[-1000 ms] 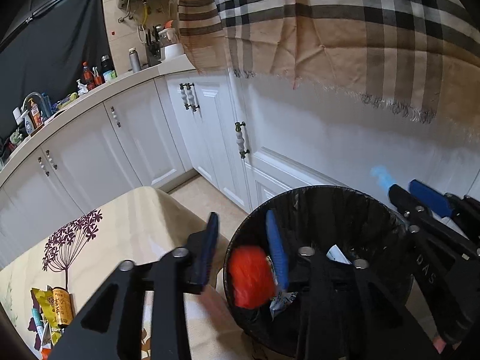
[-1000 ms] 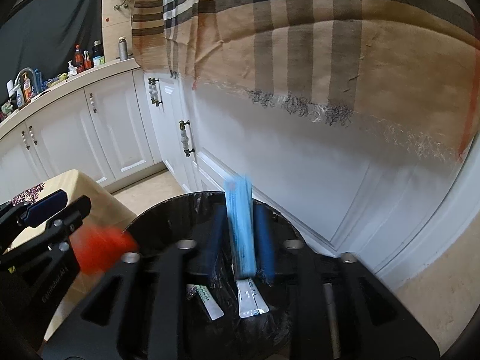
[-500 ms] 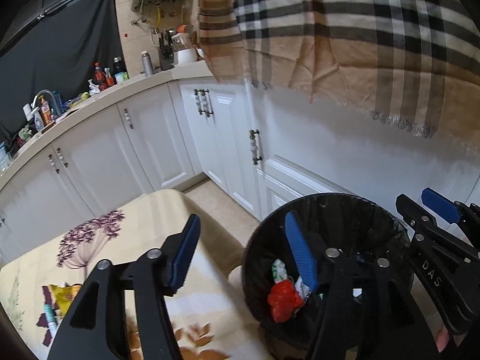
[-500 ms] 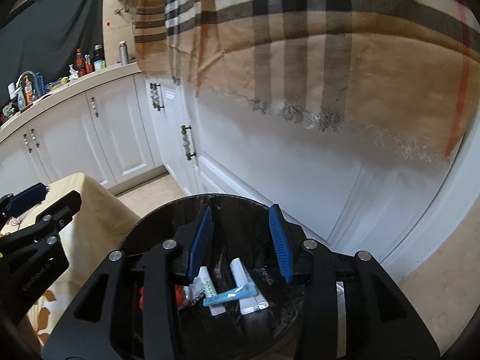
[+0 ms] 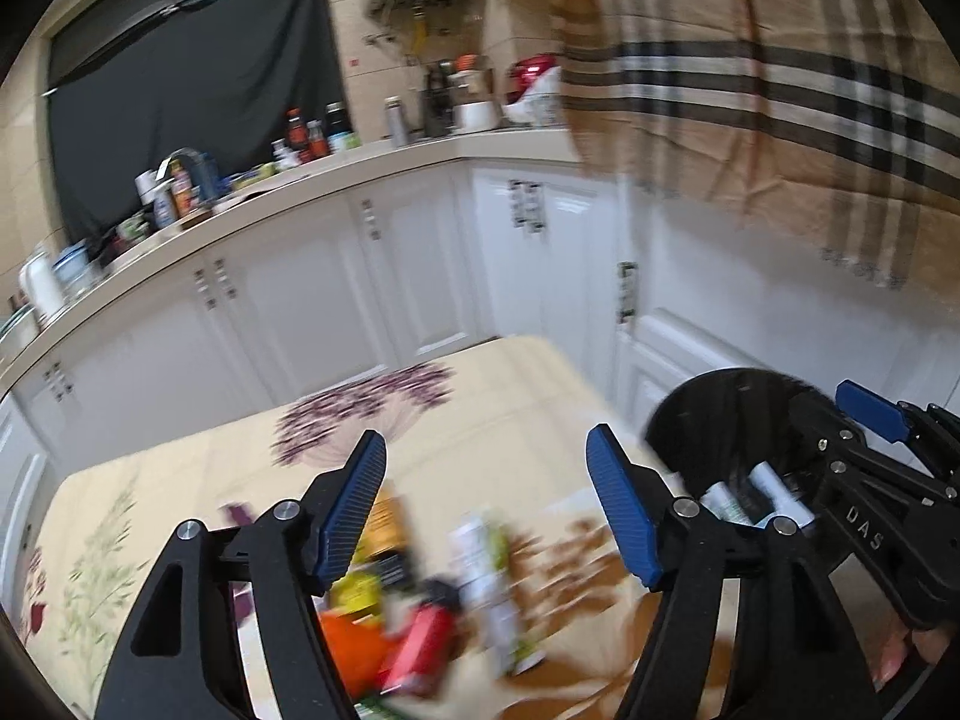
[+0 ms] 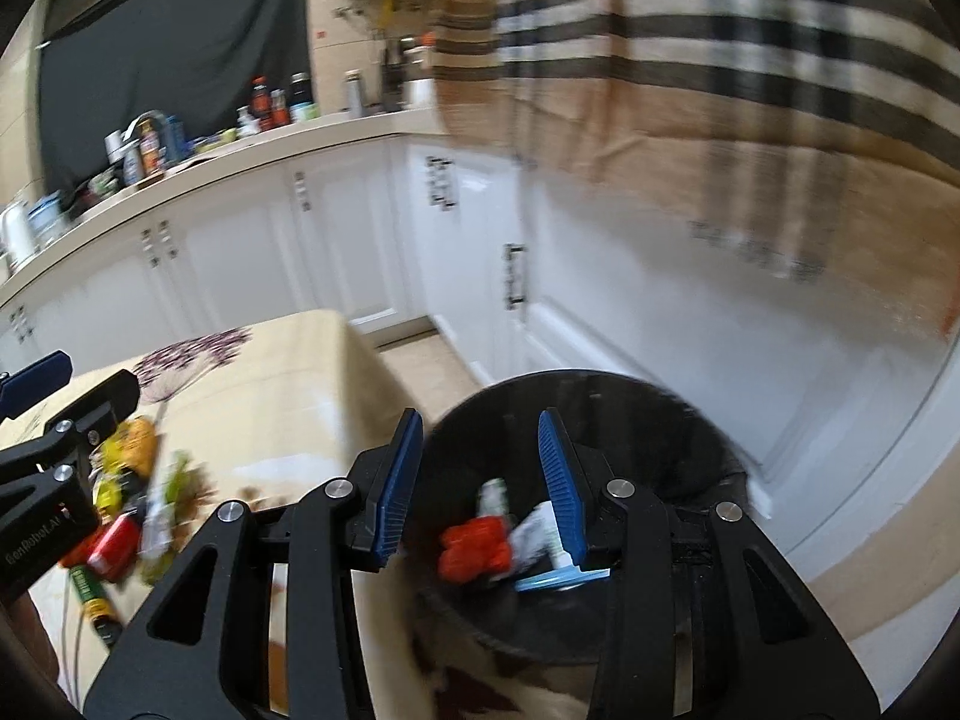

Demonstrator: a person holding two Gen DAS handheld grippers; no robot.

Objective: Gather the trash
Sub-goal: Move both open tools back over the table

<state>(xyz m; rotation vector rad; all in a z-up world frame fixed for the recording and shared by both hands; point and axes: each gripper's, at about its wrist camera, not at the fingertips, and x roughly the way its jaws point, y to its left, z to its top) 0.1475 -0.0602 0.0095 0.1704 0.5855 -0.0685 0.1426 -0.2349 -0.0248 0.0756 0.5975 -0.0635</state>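
Observation:
My left gripper [image 5: 486, 444] hangs over the floral table [image 5: 180, 480], jaws opening with nothing between them. Below it lies a blurred trash pile: a red pack [image 5: 420, 642], an orange wrapper [image 5: 348, 636] and a white-green wrapper [image 5: 486, 564]. My right gripper [image 6: 480, 420] is open and empty above the black bin [image 6: 576, 396], beside the table's right edge. In the bin lie a red crumpled piece [image 6: 474, 546], a white tube [image 6: 534, 534] and a blue packet [image 6: 558, 579]. The right wrist view shows the trash pile [image 6: 138, 516] at the left, under the left gripper's fingers [image 6: 36, 378].
White cabinets [image 5: 336, 312] run behind the table, under a counter [image 5: 288, 180] crowded with bottles. A plaid cloth [image 5: 780, 90] hangs over the cabinets at the right. Tan floor [image 6: 420, 360] shows between table and cabinets.
The red piece and the blue packet left the grippers and now lie in the bin. Both grippers have swung left toward the table, and the left jaws have spread wider.

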